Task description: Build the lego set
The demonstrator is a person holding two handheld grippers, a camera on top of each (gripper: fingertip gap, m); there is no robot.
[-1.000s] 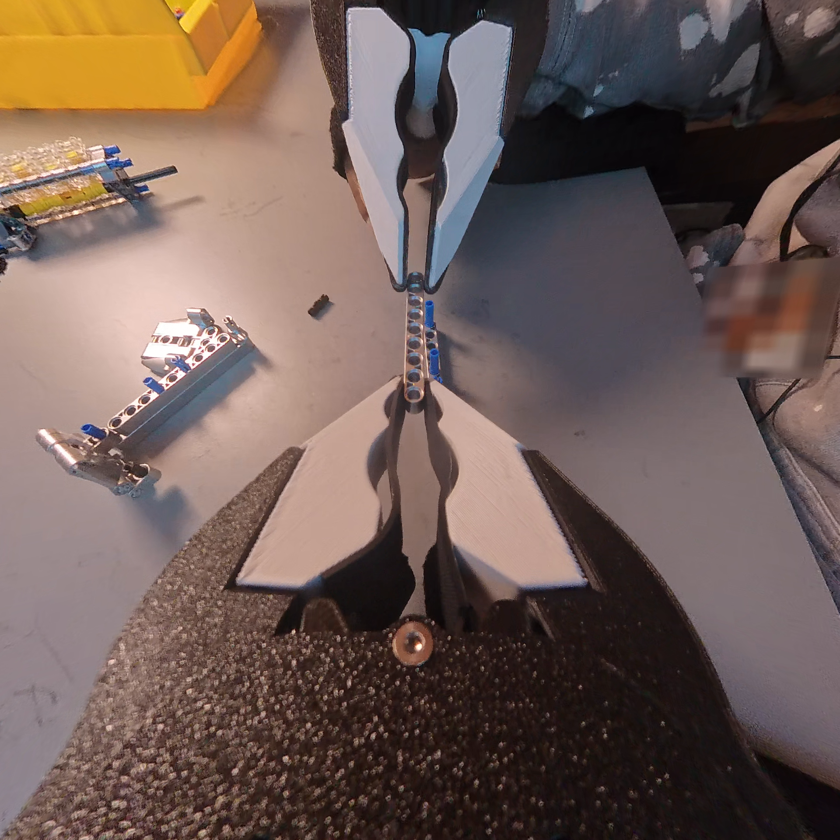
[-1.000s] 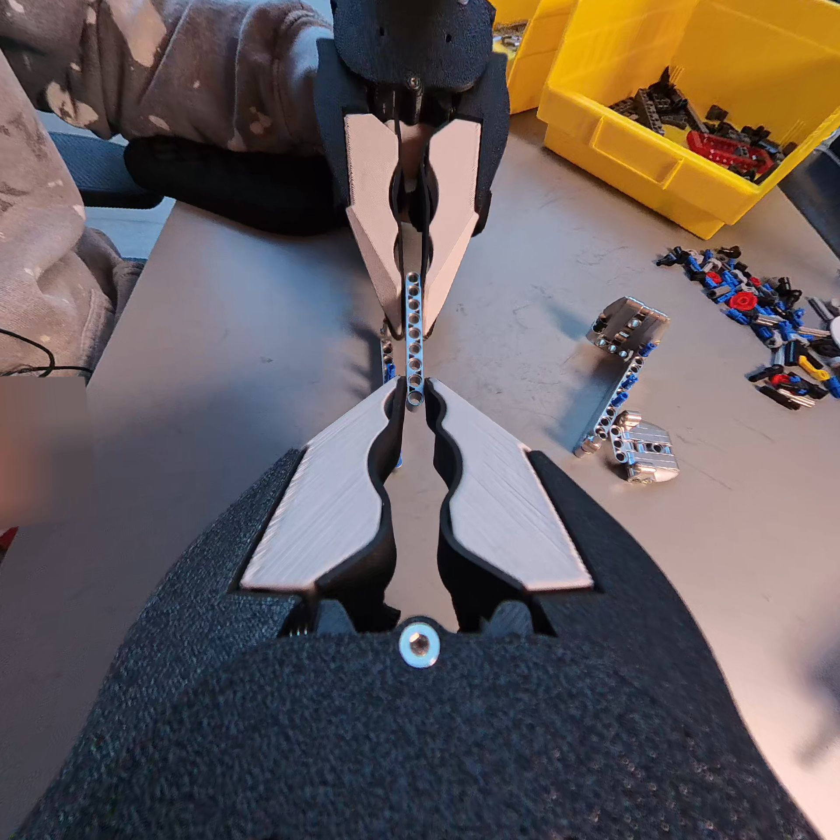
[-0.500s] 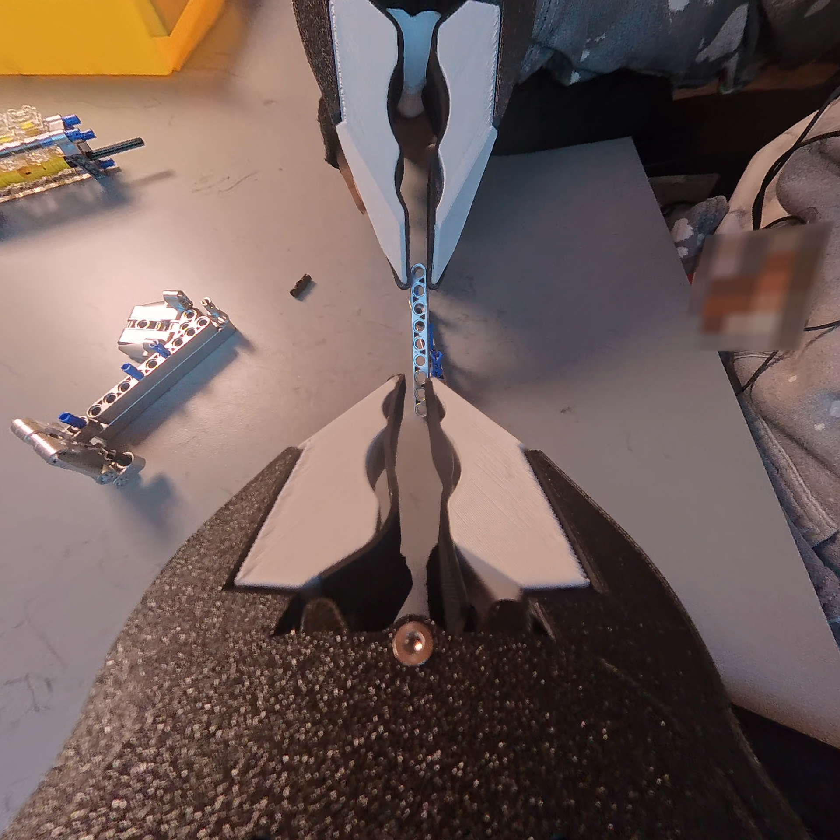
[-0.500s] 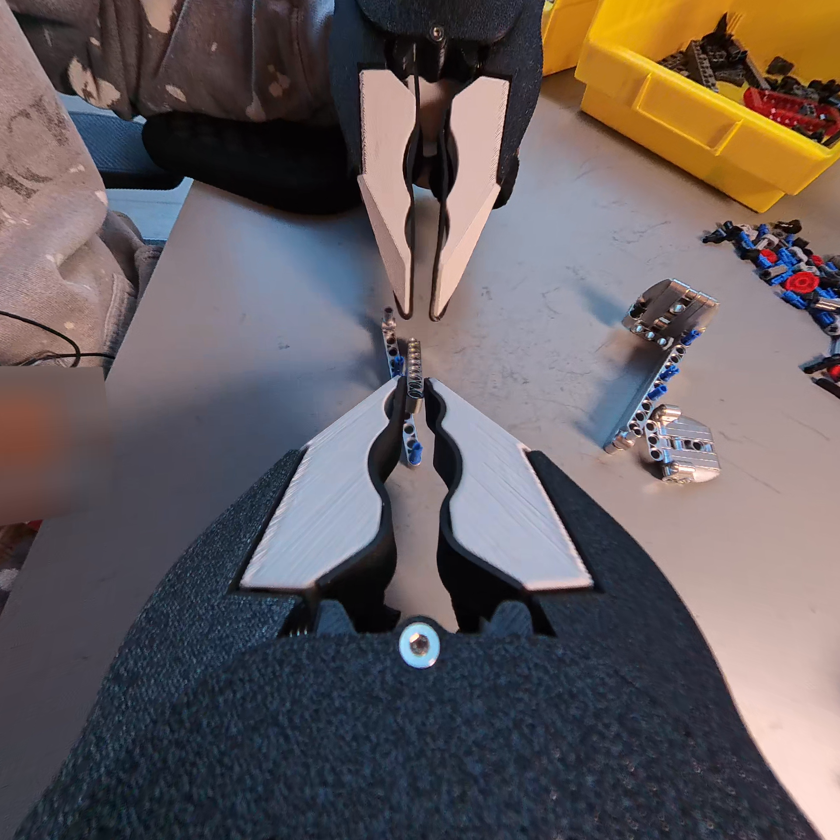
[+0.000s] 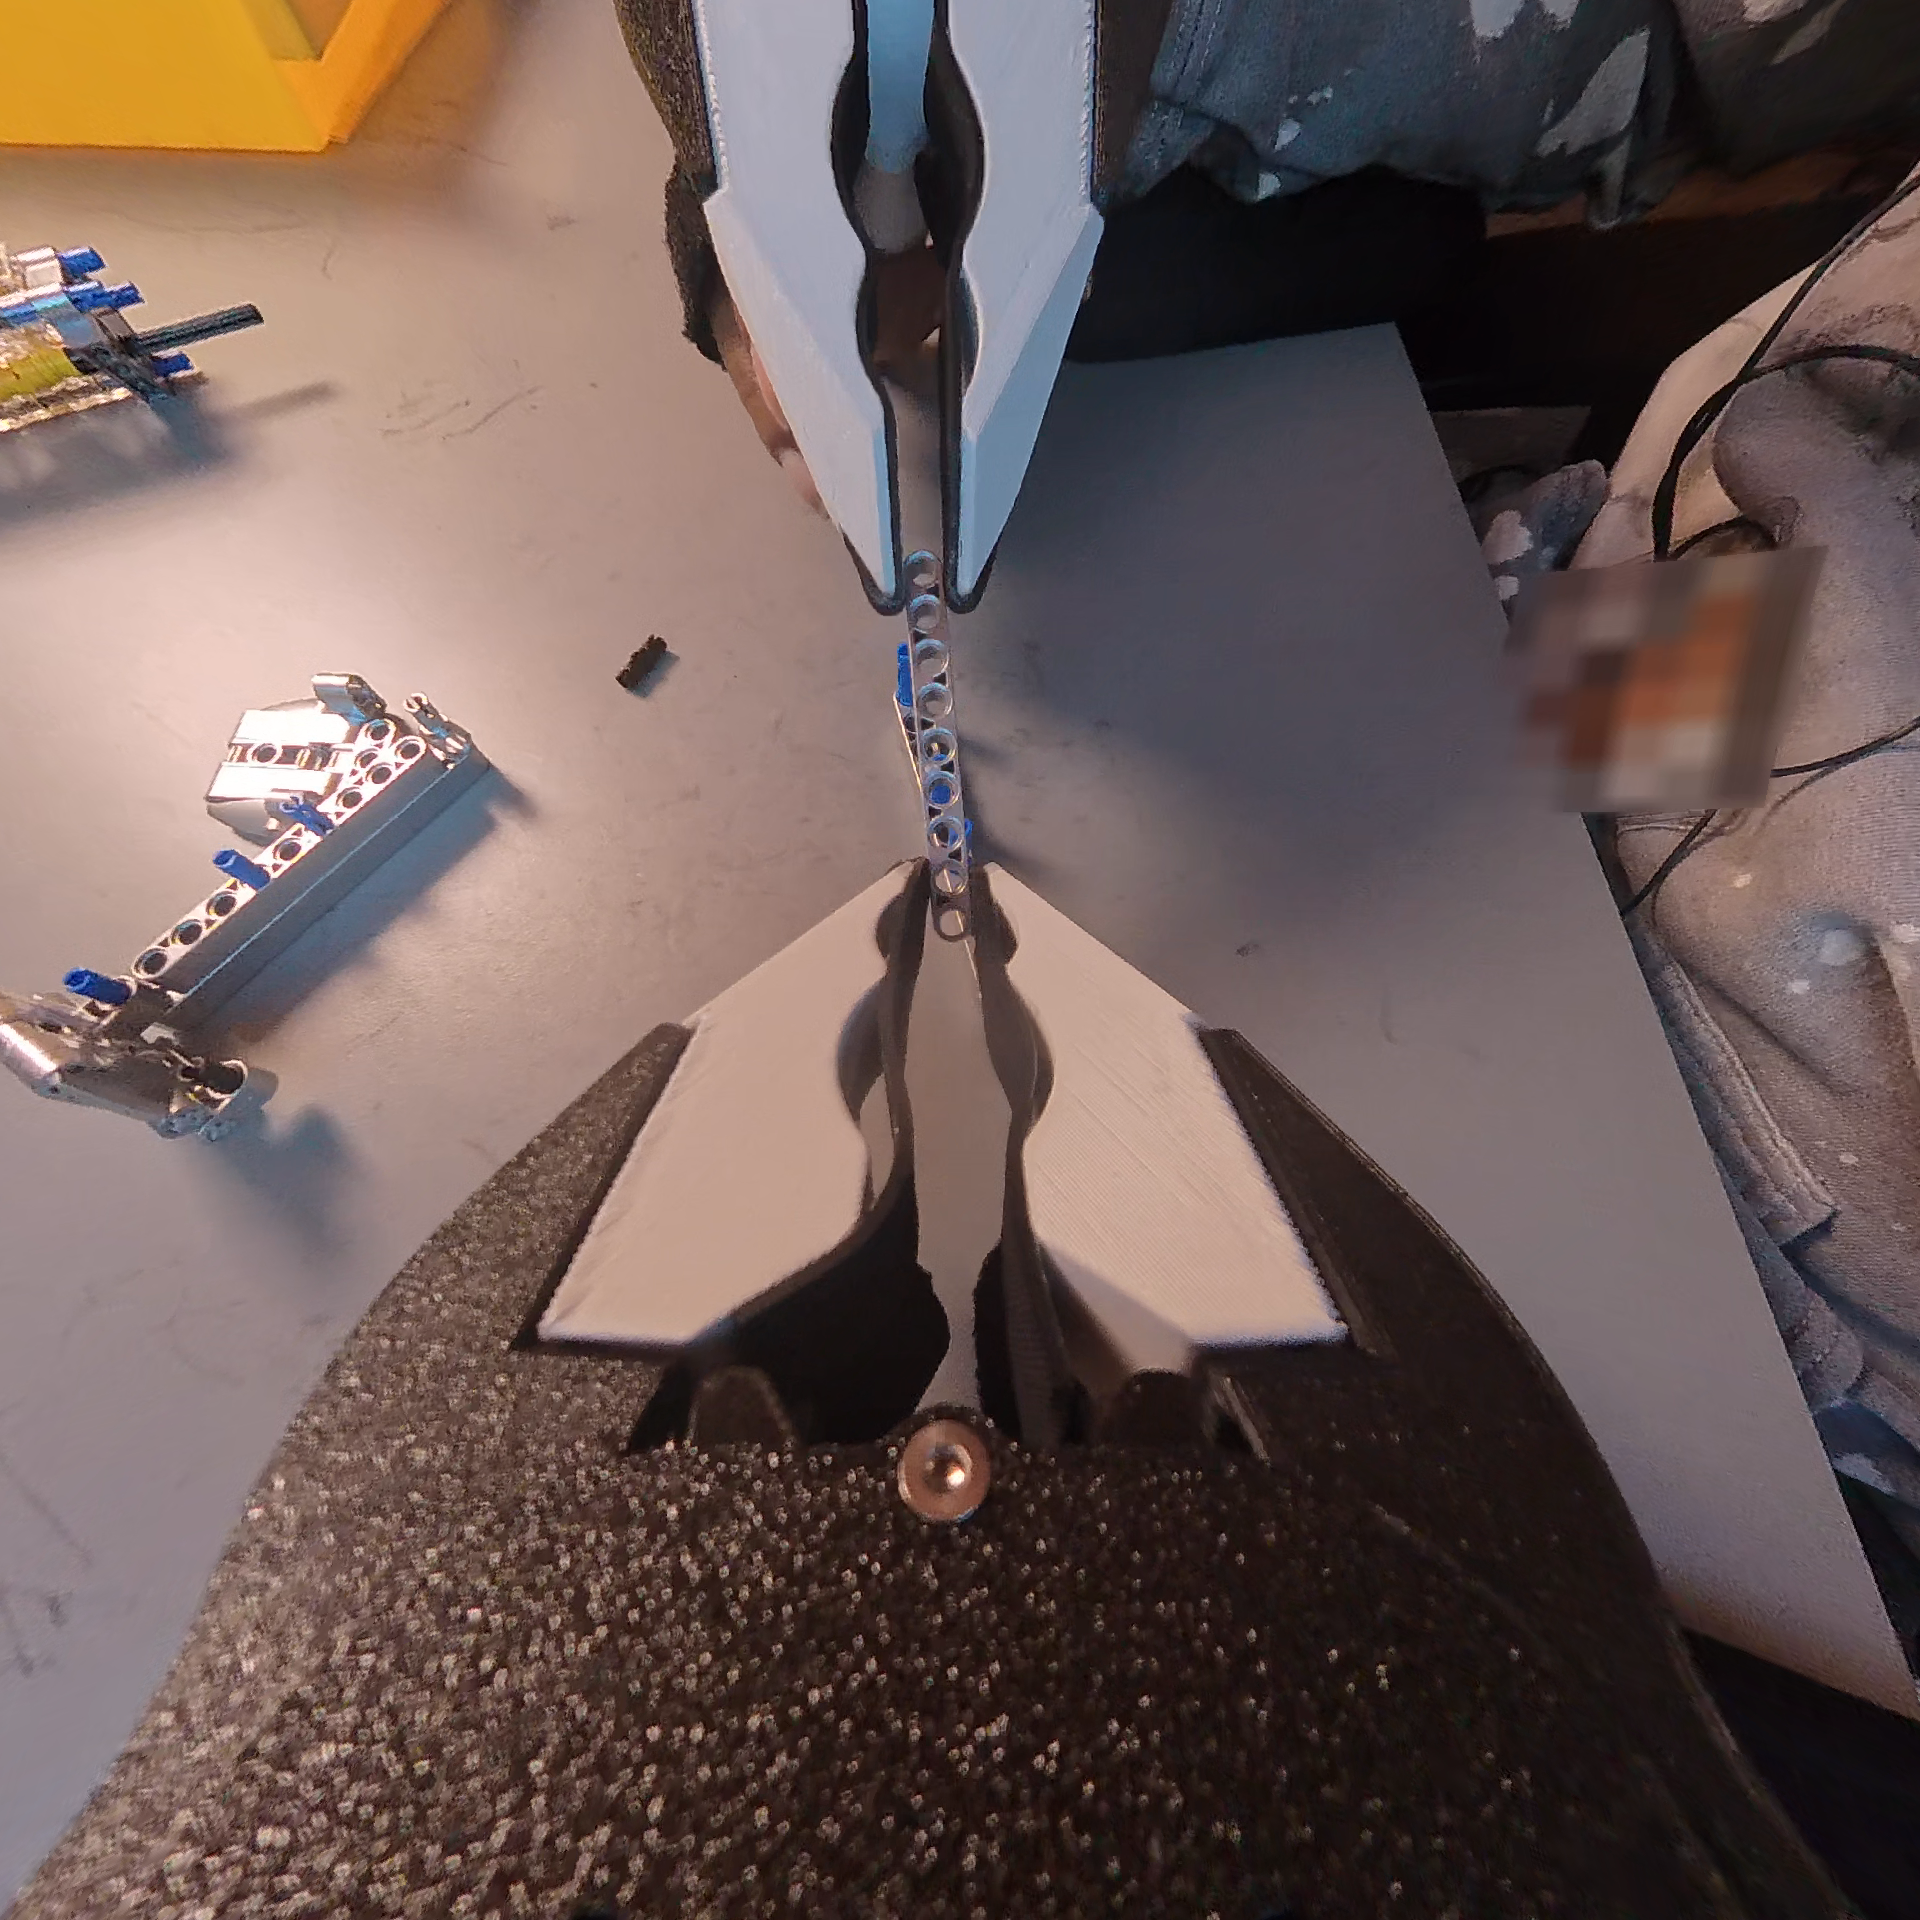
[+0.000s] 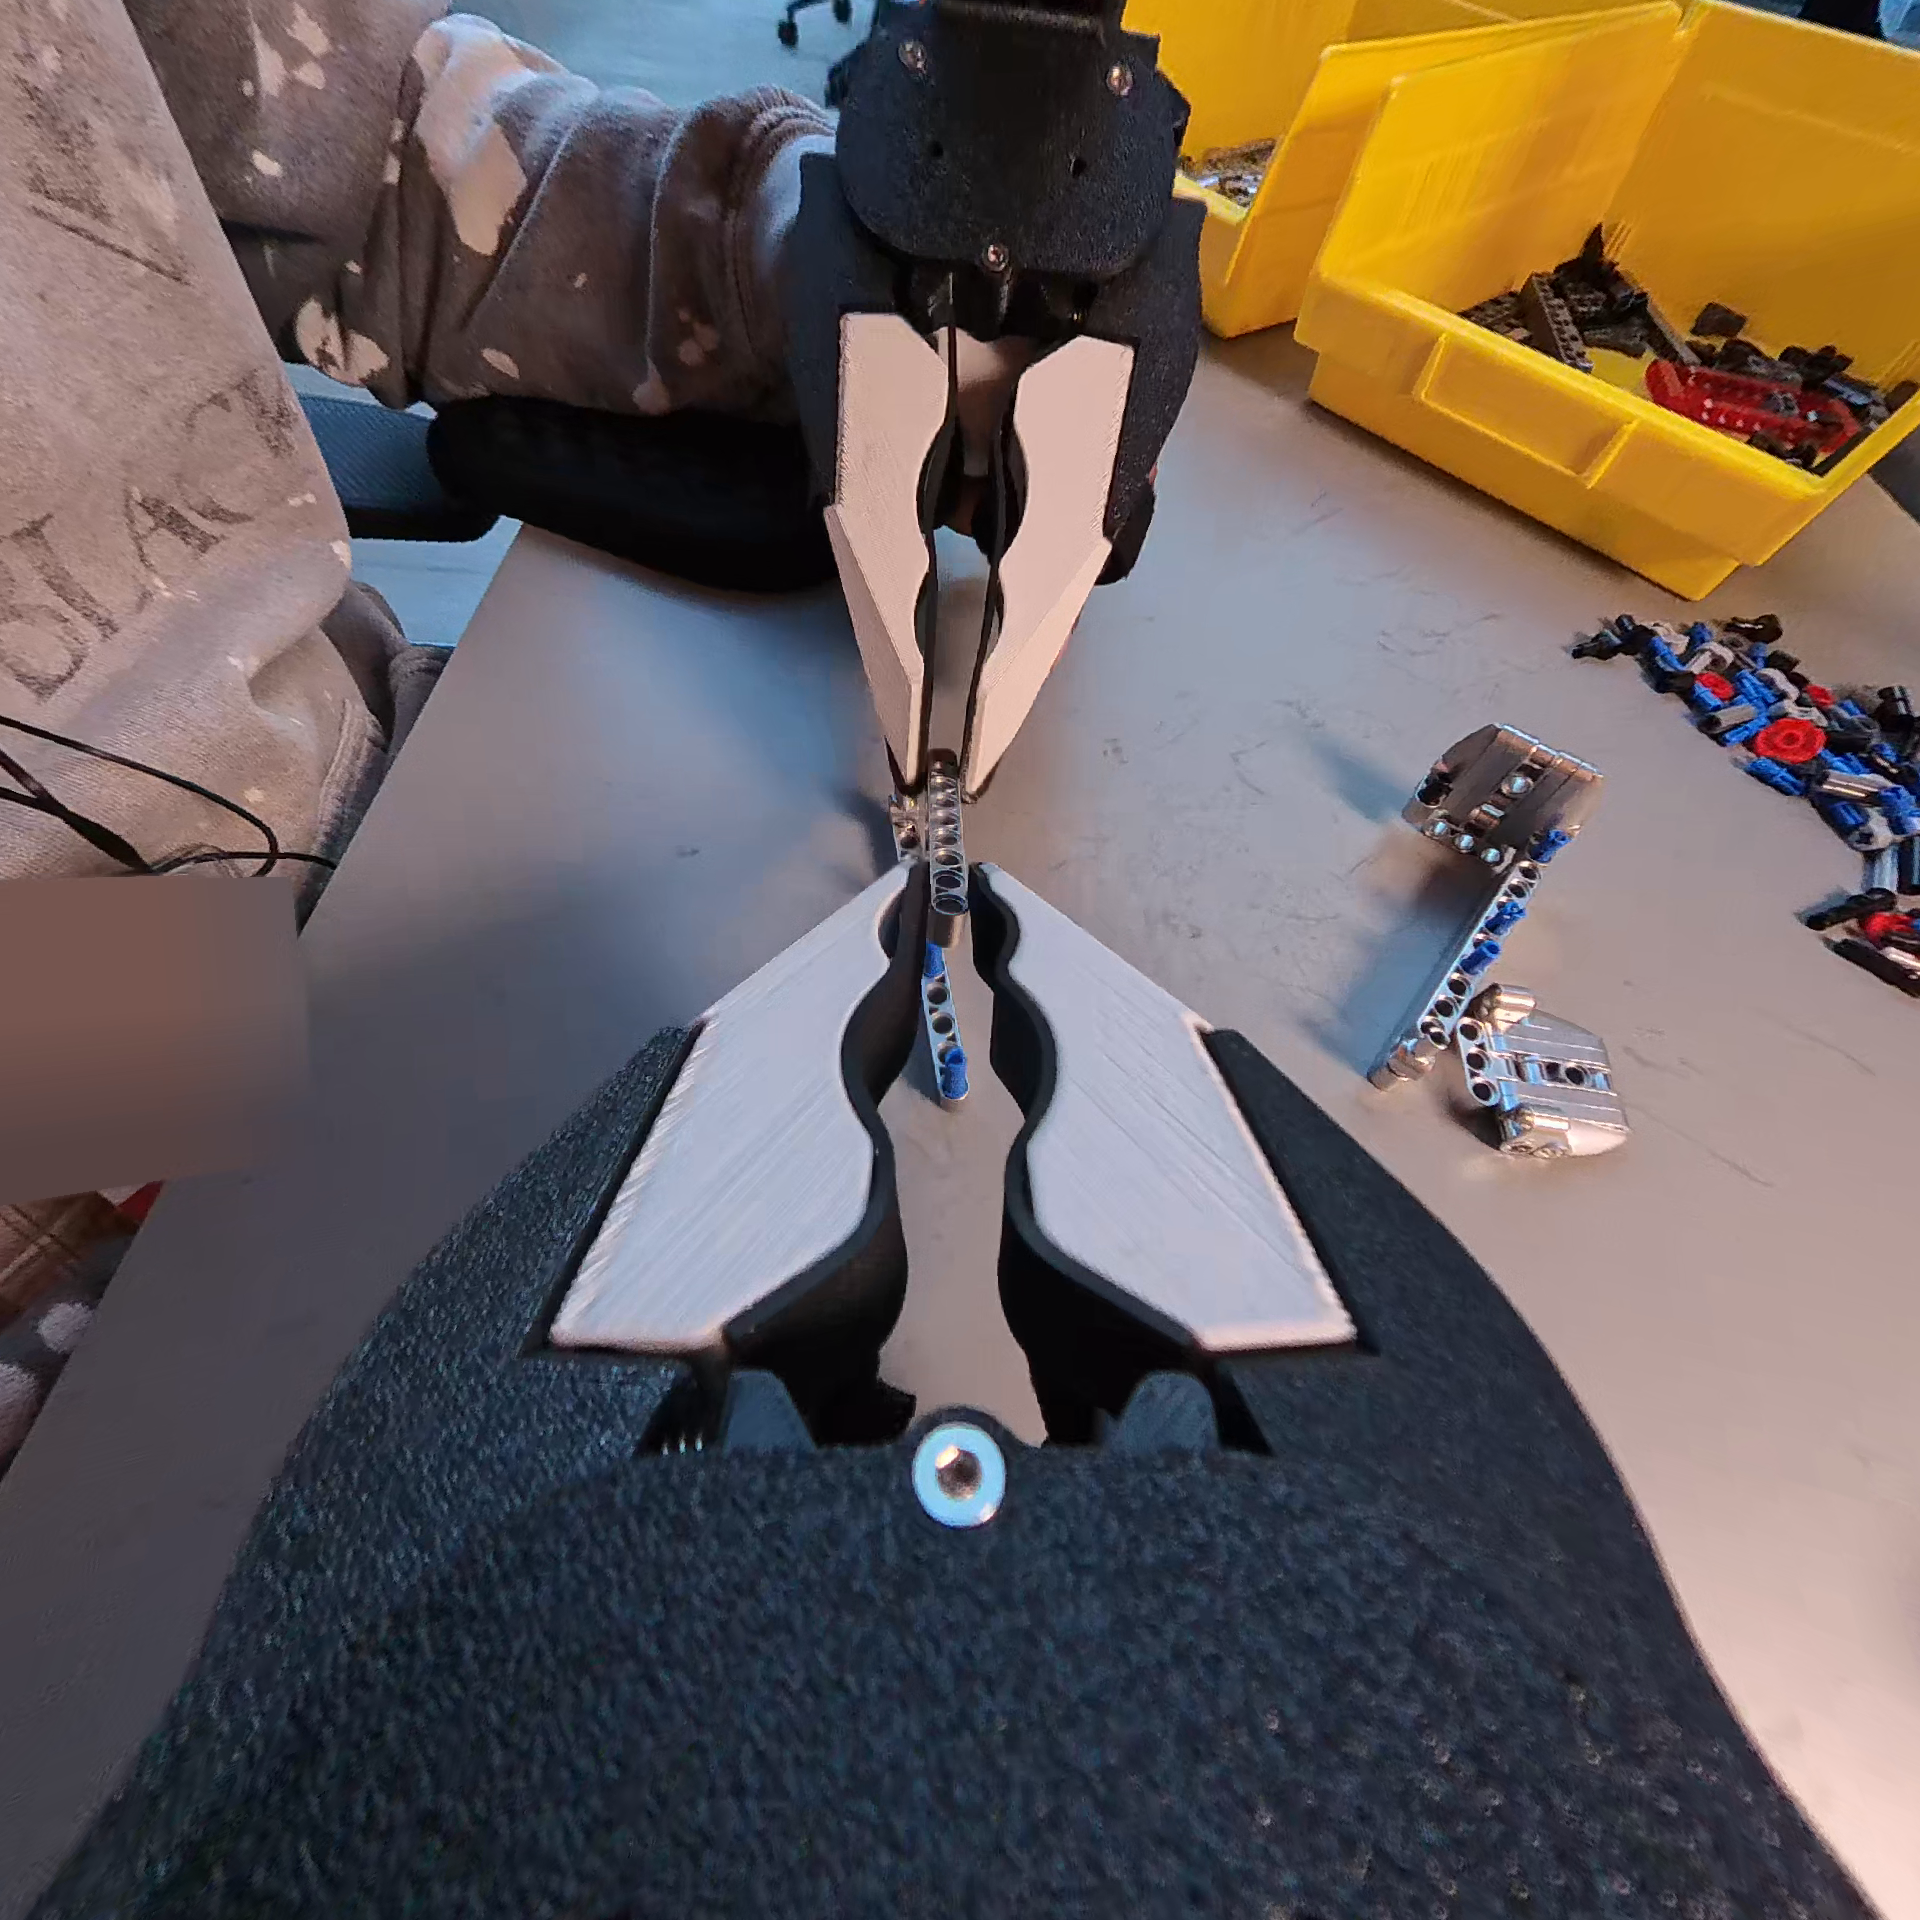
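Observation:
A thin grey beam with holes [image 5: 935, 748] is held above the grey table [image 5: 1195, 675] between two grippers that face each other. My left gripper [image 5: 951, 894] is shut on its near end; it also shows in the right wrist view [image 6: 940, 779]. My right gripper [image 6: 945, 899] is shut on the other end of the beam [image 6: 945, 842]; it shows at the top of the left wrist view [image 5: 923, 592]. A second grey beam with blue pins [image 6: 940, 1023] lies on the table right beneath.
A grey assembly of a long beam and panels [image 6: 1486, 935] lies on the table [image 5: 291, 831]. Yellow bins [image 6: 1558, 416] and a pile of small parts [image 6: 1787, 717] are at the back. A small black piece [image 5: 644, 662] lies loose. The table edge [image 5: 1558, 831] and a person's sleeve [image 6: 520, 208] are close. My hands' fingertips stand some 5 centimetres from each other. My right tips are roughly 9 centimetres from the small black piece [image 5: 644, 662].
Half a second ago the right wrist view showed the left gripper's tips drawn back from the beam; now they are on its far end again. Both grippers moved closer together.

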